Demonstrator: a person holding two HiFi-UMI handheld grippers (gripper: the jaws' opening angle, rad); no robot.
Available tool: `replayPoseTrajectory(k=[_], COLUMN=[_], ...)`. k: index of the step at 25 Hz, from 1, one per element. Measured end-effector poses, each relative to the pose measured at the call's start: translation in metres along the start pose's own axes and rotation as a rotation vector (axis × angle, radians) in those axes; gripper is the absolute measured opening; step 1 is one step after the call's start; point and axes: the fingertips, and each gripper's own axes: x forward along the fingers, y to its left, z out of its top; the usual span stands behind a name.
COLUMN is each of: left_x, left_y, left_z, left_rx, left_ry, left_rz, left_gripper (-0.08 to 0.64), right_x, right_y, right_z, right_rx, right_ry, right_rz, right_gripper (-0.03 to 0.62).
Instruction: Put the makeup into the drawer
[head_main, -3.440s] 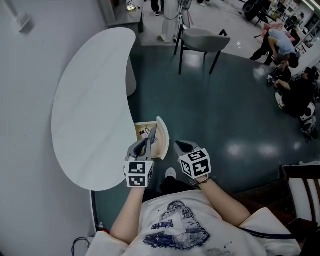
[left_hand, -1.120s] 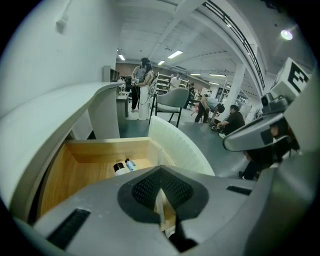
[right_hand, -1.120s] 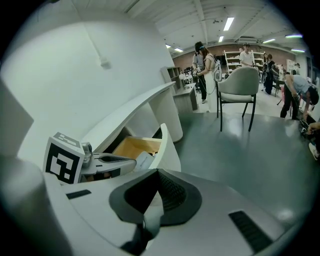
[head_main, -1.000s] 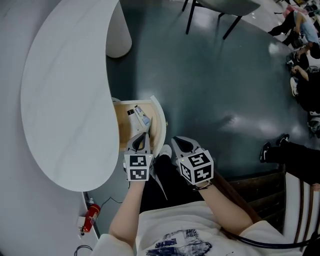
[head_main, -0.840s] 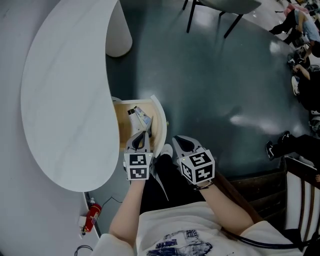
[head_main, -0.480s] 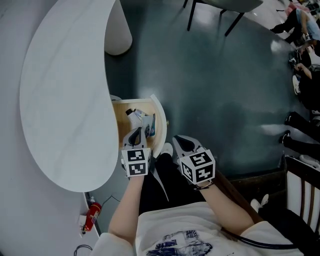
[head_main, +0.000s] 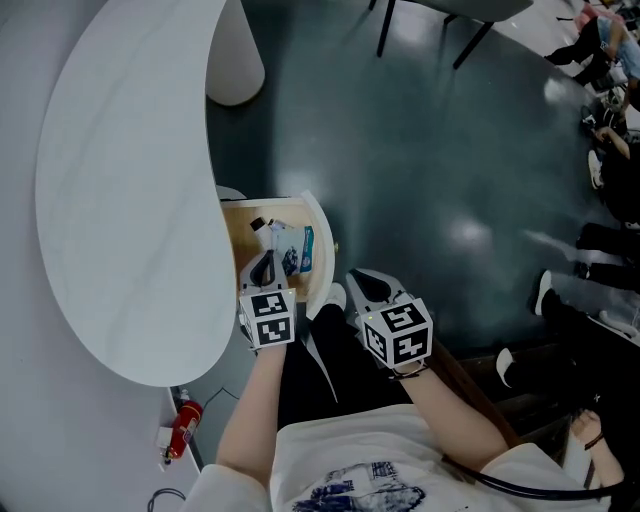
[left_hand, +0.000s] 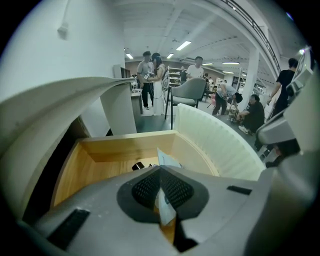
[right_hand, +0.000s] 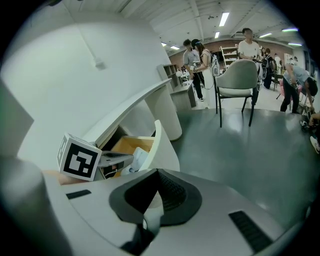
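Right gripper (head_main: 362, 287), nearest: fingers together, empty, right of the drawer front. Left gripper (head_main: 262, 270): fingers clamped on the flat tail of the makeup tube (head_main: 292, 250). Tube runs away from the fingers, long axis near-far, black cap at far end, inside the open drawer (head_main: 320, 238) under the bench (head_main: 120, 200). Floor contact unclear. Likely next: left lets go.

Got white curved table (head_main: 120, 200) standing on dark floor (head_main: 420, 150). Wood-lined drawer (head_main: 238, 245) pulled open under its edge, holding dark-capped tube (head_main: 268, 229) and makeup packet (head_main: 298, 250).
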Motion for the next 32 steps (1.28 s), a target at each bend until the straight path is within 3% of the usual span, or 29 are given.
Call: replayPoseTrajectory(k=[18, 32], left_x=[0.007, 0.005], left_y=[0.006, 0.003], left_z=[-0.004, -0.001], left_rx=[0.035, 0.037], left_ry=[0.028, 0.028], left_rz=[0.086, 0.097], left_gripper=[0.052, 0.123], right_x=[0.006, 0.004], right_y=[-0.013, -0.015], right_z=[0.003, 0.003], right_rx=[0.019, 0.028], right_ry=[0.006, -0.003], right_rz=[0.007, 0.009], right_gripper=[0.02, 0.02])
